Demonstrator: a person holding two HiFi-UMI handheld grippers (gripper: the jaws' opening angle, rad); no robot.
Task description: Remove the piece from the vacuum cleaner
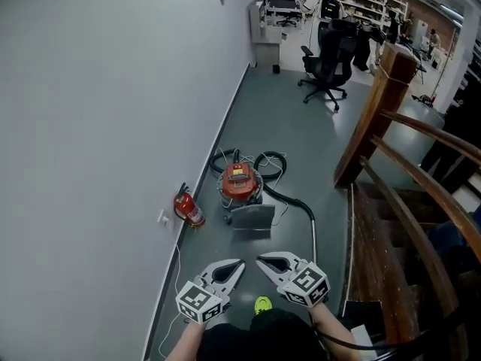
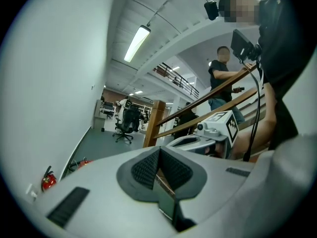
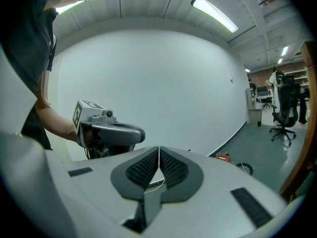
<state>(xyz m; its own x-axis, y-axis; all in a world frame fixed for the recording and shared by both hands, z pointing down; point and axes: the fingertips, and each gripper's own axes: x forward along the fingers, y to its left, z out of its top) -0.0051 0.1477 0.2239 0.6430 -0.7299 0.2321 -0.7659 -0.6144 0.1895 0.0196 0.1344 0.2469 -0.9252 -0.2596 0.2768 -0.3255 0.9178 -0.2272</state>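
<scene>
Grey floor (image 1: pixel 301 138) under red vacuum cleaner (image 1: pixel 239 183)

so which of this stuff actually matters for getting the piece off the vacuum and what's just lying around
For the job:
- red vacuum cleaner
- its black hose
- grey panel at its front
- left gripper and right gripper, both with jaws shut and empty

Just lying about:
- fire extinguisher by the wall
- black office chair
- wooden stair rail
</scene>
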